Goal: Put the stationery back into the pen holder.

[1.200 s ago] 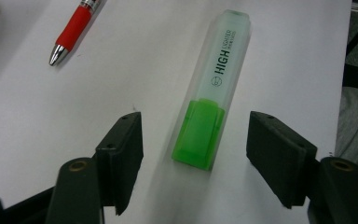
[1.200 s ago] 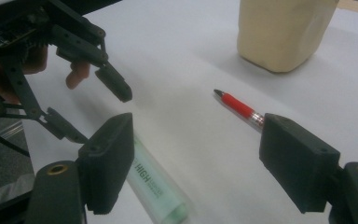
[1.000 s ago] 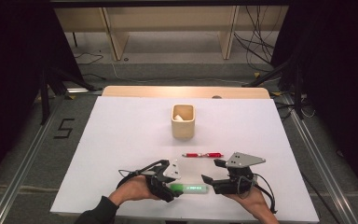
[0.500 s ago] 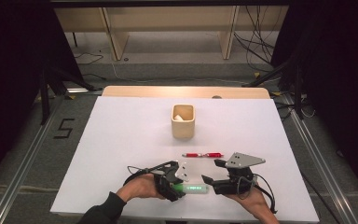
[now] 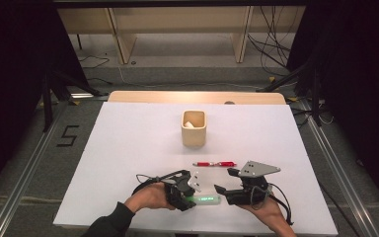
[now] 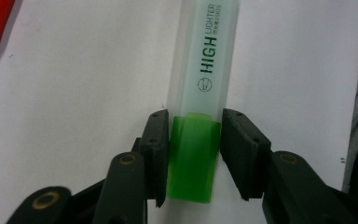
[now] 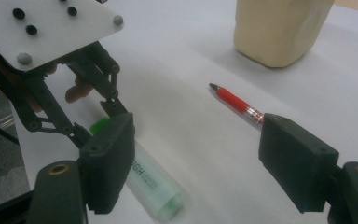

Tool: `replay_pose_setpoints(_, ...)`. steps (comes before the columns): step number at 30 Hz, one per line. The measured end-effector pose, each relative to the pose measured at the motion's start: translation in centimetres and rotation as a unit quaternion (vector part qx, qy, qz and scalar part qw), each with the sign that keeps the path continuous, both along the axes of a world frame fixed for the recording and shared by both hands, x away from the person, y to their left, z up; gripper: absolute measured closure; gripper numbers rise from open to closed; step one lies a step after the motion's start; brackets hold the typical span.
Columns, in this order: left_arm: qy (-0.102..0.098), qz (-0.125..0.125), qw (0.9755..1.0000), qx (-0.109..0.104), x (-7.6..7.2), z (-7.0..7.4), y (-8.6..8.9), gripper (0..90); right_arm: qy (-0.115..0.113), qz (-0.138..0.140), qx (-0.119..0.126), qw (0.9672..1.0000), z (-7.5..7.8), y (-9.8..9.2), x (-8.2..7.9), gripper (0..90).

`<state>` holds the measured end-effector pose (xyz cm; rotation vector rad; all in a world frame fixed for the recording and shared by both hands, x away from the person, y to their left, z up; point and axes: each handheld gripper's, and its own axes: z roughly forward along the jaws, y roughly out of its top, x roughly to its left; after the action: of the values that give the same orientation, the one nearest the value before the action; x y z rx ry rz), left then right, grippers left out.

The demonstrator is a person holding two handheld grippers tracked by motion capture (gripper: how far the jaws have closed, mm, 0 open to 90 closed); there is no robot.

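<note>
A green highlighter [image 5: 205,199] lies flat near the table's front edge, its length running left to right between my two grippers. My left gripper [image 6: 194,154] straddles its bright green end. The jaws have just been closing, and both pads [image 6: 157,149] now rest against the sides of the highlighter [image 6: 205,70]. My right gripper [image 5: 225,180] hovers just right of the highlighter's other end, open wide with nothing between its pads [image 7: 298,163]. The right gripper view takes in the highlighter [image 7: 154,186] and the left gripper [image 7: 102,112] on it.
A red pen [image 5: 213,164] lies on the white table [image 5: 128,148] a little beyond the grippers. Farther back, near the middle, stands a beige cup [image 5: 194,129] with something white inside. Dark floor, rails and cables surround the table.
My left gripper has slid slightly right onto the highlighter's green end and its jaws have narrowed around it. The right gripper, pen and cup have stayed put.
</note>
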<state>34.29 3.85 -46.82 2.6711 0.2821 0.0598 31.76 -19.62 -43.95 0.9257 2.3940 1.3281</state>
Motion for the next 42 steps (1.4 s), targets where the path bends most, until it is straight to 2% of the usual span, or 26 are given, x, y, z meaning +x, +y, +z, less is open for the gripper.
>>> replay_pose_setpoints(2, 0.007, 0.002, 1.0, -0.003, 0.1, 0.0, 0.0, 63.4, 0.0, 0.0, -0.002, 1.0, -0.1, 0.0, 0.0, 27.7)
replay_pose_setpoints(6, 0.002, -0.005, 0.9999, 0.009, 0.2, 0.1, -0.1, 66.3, 0.003, 0.001, -0.002, 1.0, -0.1, 0.1, 0.1, 27.8)
replay_pose_setpoints(8, -0.001, -0.006, 1.0, 0.006, 0.1, 0.1, 0.0, 66.4, 0.002, 0.001, -0.003, 1.0, -0.2, 0.1, 0.1, 27.8)
replay_pose_setpoints(11, 0.006, 0.002, 1.0, -0.005, 0.2, 0.0, 0.2, 66.7, 0.003, 0.0, -0.004, 1.0, -0.2, 0.1, 0.1, 27.9)
replay_pose_setpoints(14, 0.004, 0.011, 0.9999, -0.005, 0.1, 0.0, 0.2, 66.8, 0.001, -0.001, -0.003, 1.0, -0.1, 0.0, 0.0, 27.9)
replay_pose_setpoints(20, 0.025, 0.022, 0.9994, -0.012, 0.7, 0.2, 0.6, 66.8, 0.0, -0.002, -0.006, 1.0, -0.2, 0.0, 0.1, 27.9)
replay_pose_setpoints(24, 0.036, 0.035, 0.9984, -0.025, 1.0, 0.7, 1.1, 66.8, -0.001, -0.002, -0.008, 1.0, -0.2, 0.0, 0.1, 27.9)
replay_pose_setpoints(32, 0.056, 0.05, 0.9967, -0.029, 1.5, 1.3, 2.0, 66.8, -0.006, 0.0, -0.005, 1.0, -0.1, 0.2, 0.0, 27.9)
replay_pose_setpoints(39, 0.075, 0.063, 0.9947, -0.032, 2.0, 2.0, 3.1, 66.8, -0.025, 0.011, -0.009, 0.9996, 0.2, 0.6, -0.5, 27.9)
replay_pose_setpoints(41, 0.081, 0.066, 0.9941, -0.03, 2.1, 2.1, 3.4, 66.8, -0.034, 0.015, -0.014, 0.9992, 0.2, 0.9, -0.7, 27.9)
replay_pose_setpoints(42, 0.082, 0.065, 0.9941, -0.028, 2.1, 2.2, 3.5, 66.7, -0.045, 0.019, -0.025, 0.9985, 0.3, 1.1, -0.9, 28.0)
